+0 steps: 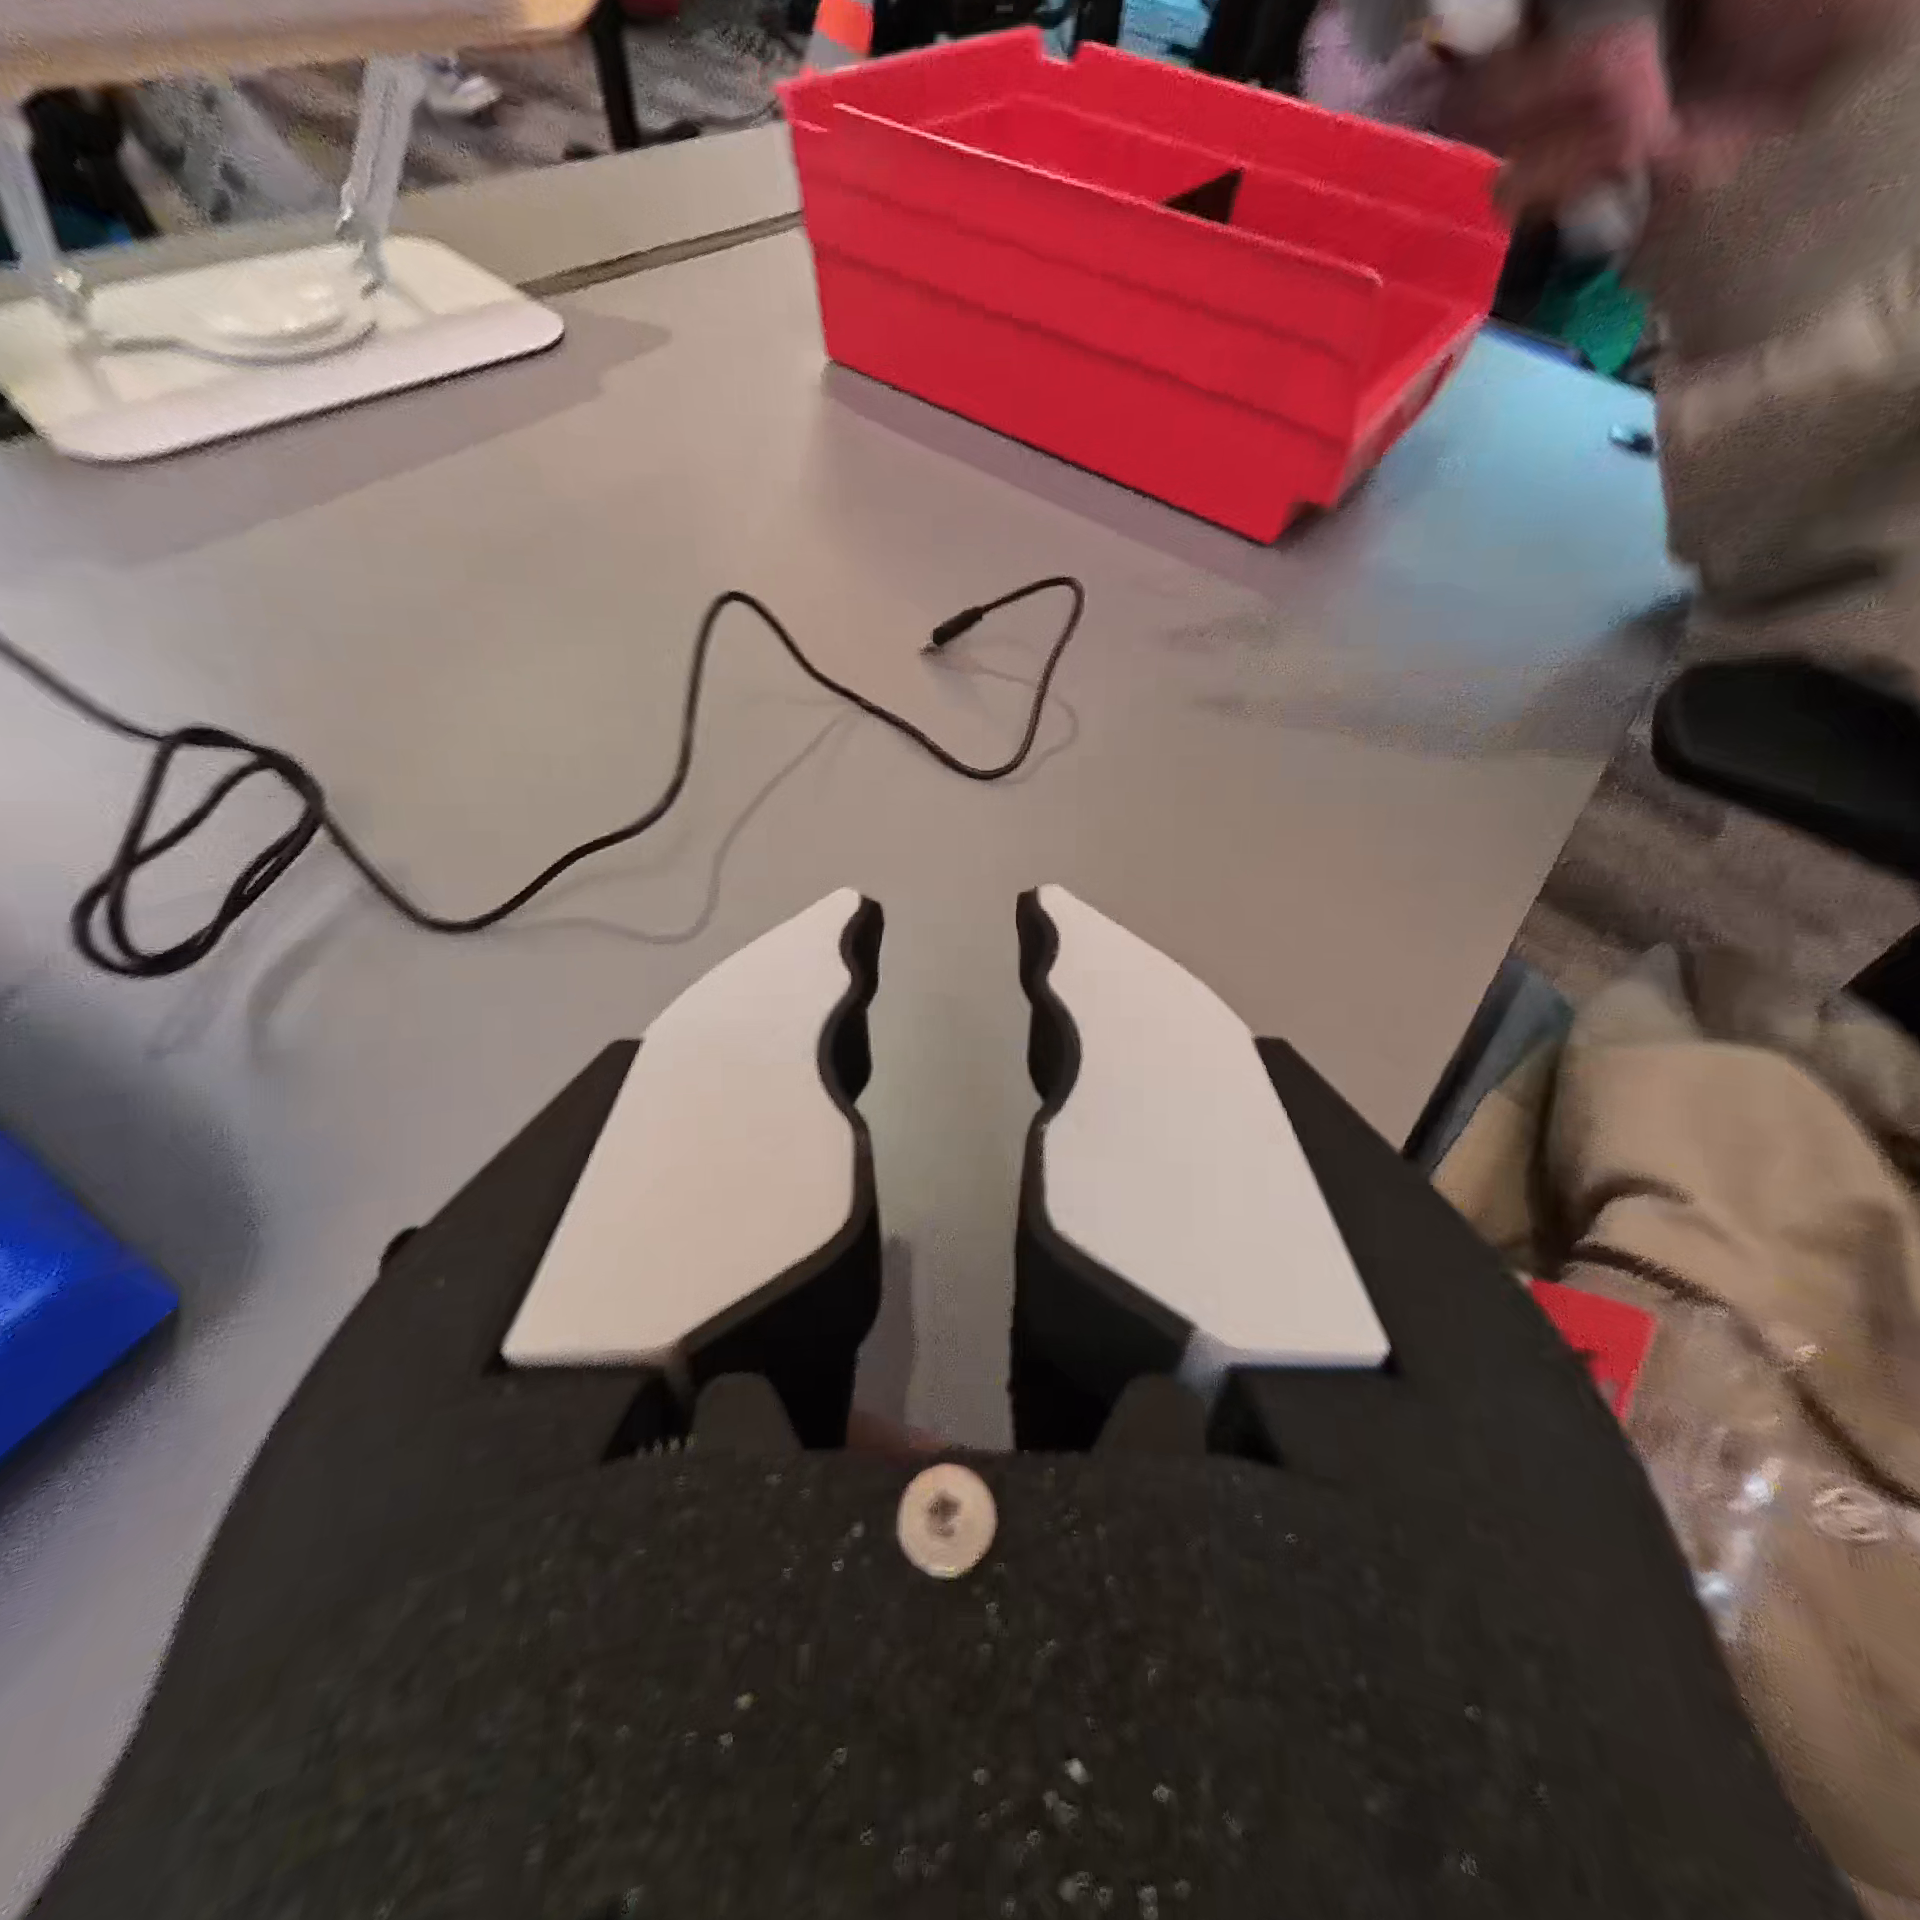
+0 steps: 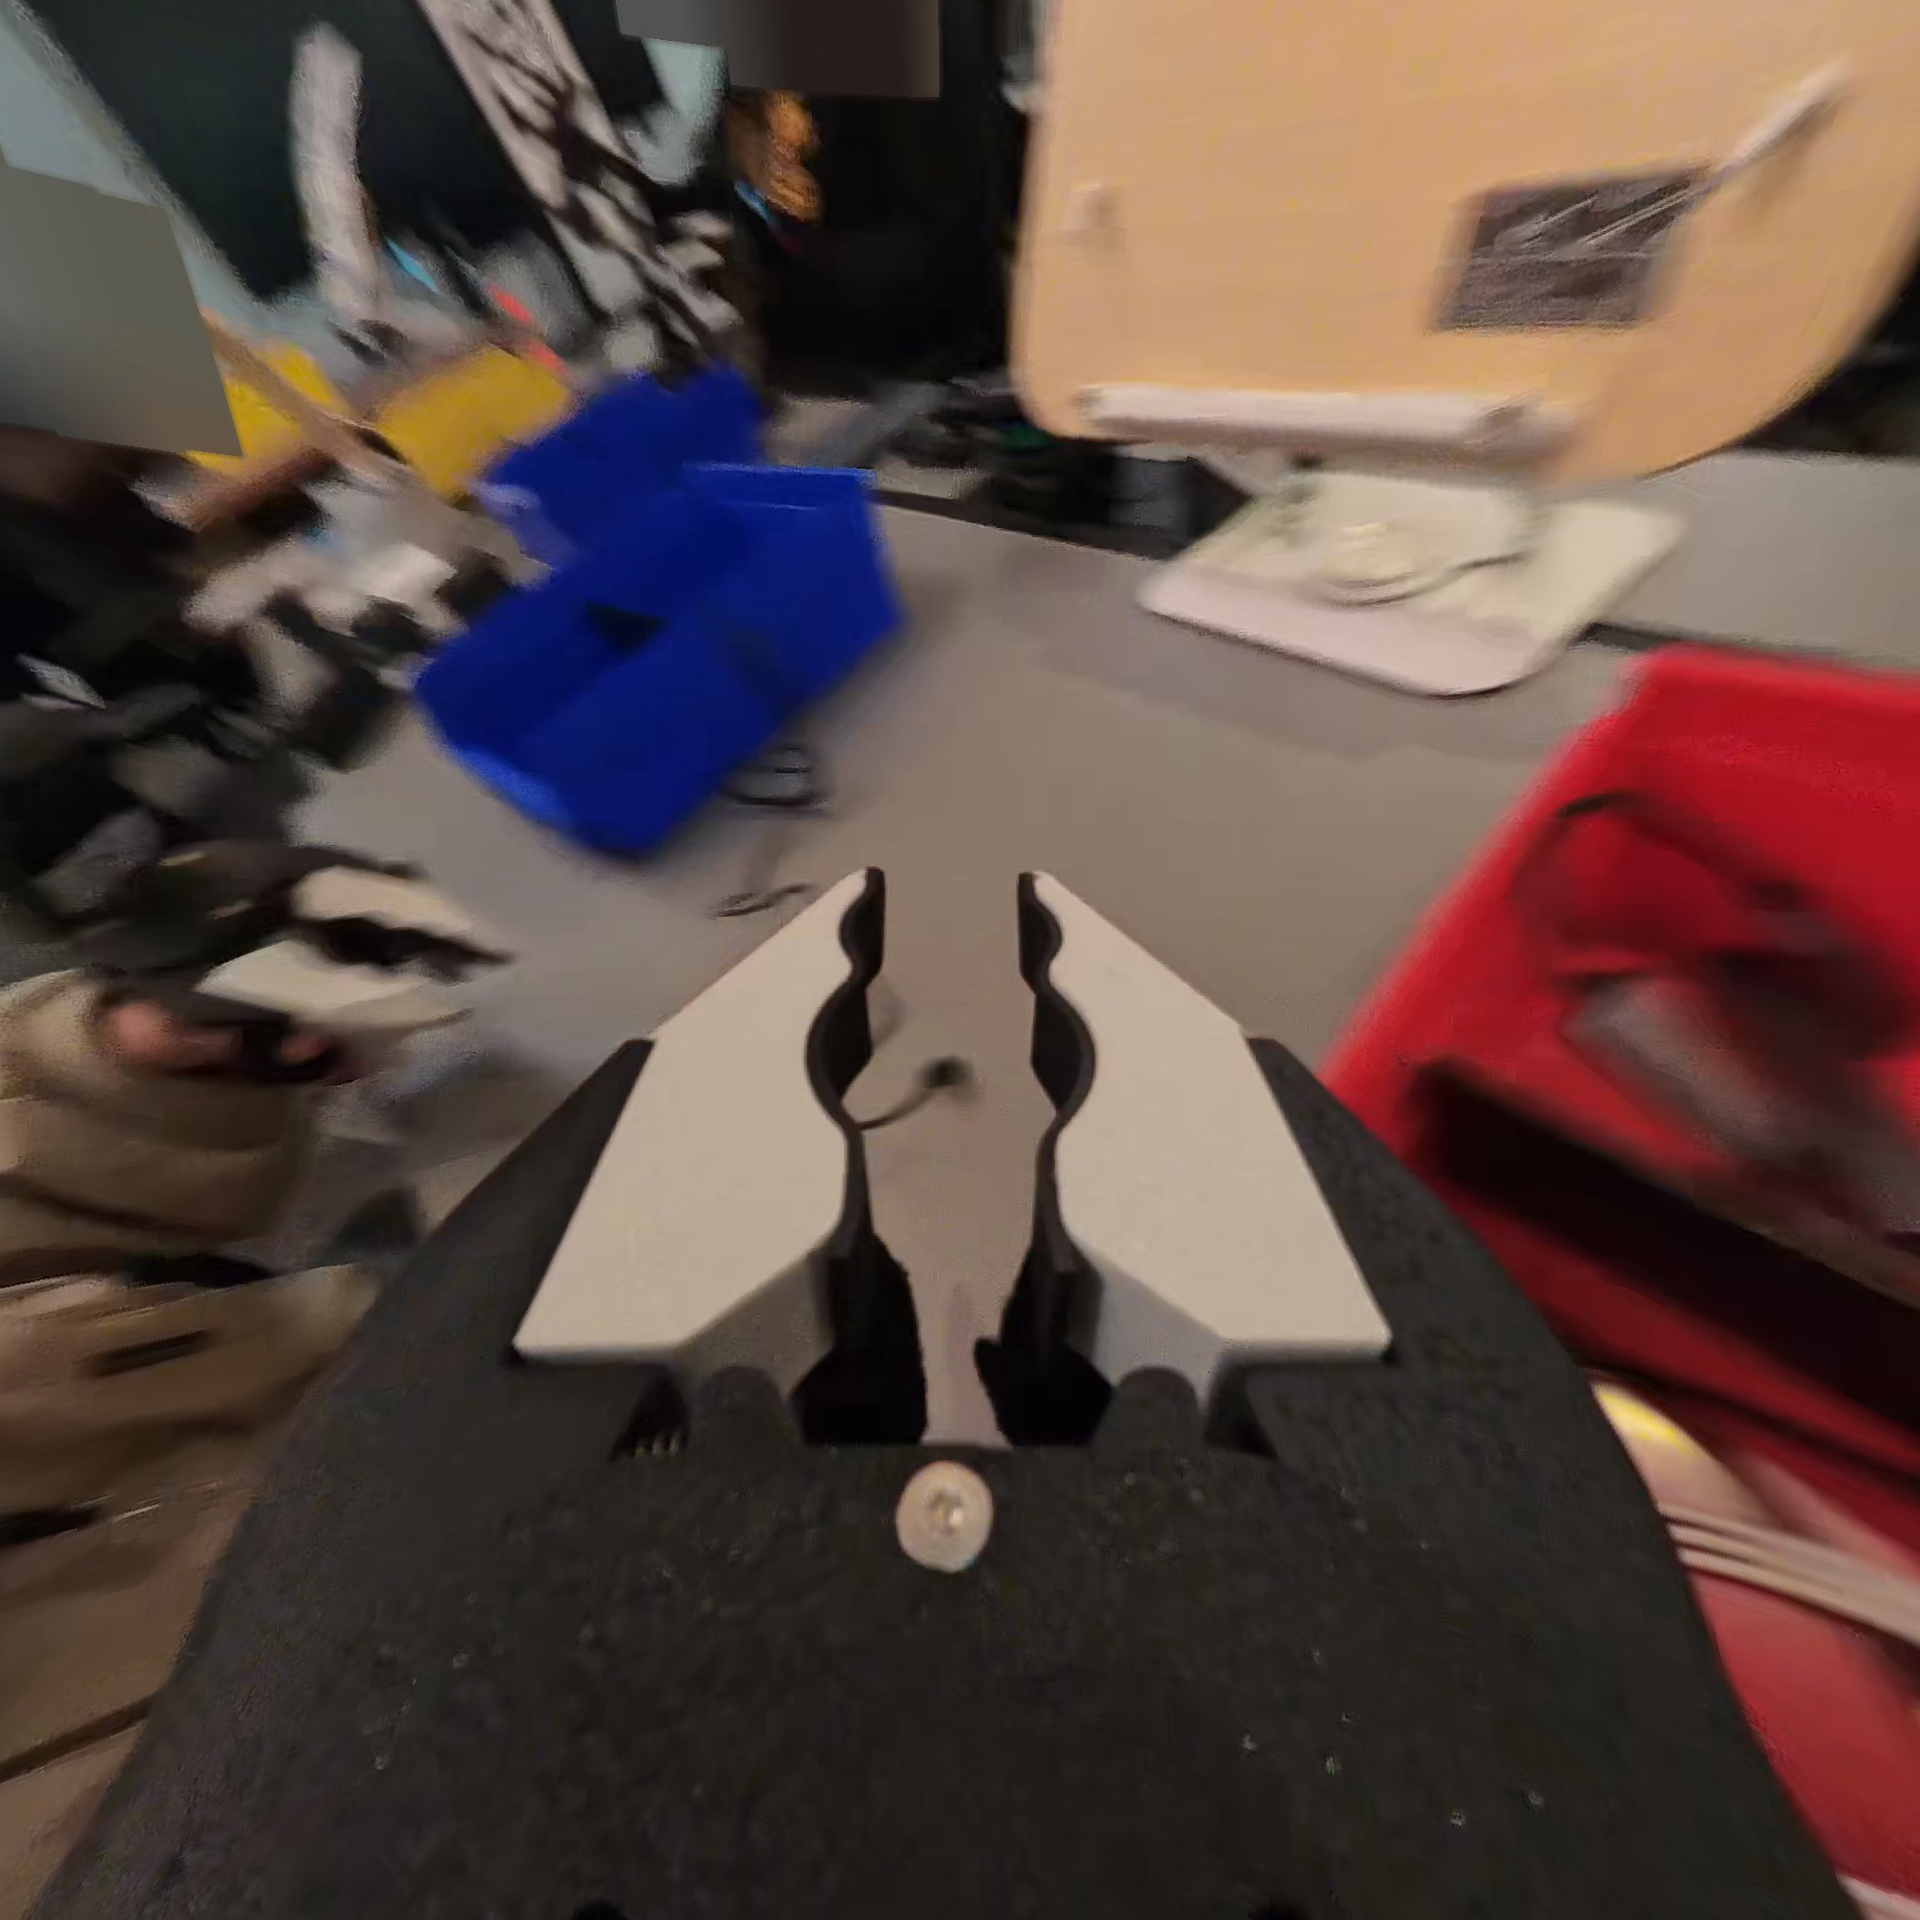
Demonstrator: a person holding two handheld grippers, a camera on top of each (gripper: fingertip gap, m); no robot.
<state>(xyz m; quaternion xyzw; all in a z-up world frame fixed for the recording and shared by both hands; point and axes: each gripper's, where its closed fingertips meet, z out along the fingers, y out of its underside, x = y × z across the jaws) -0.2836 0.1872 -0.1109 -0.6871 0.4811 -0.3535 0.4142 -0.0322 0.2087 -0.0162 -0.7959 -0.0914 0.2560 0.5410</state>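
Jaws stand apart and empty on both the left gripper [image 1: 949,909] and right gripper [image 2: 951,888]; a black cable [image 1: 665,790] lies loose ahead-left of the left, its plug [image 2: 940,1072] between the right's, red bin [image 1: 1143,312] beyond.

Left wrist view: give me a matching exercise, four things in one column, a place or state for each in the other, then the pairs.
Things:
1. red bin
2. black cable
3. left gripper
4. blue bin

Places or states:
A. loose on the grey table, one end coiled
B. cut off at the left edge
C. far side of the table, divider inside
D. jaws apart, holding nothing

Pairs: 1-C, 2-A, 3-D, 4-B
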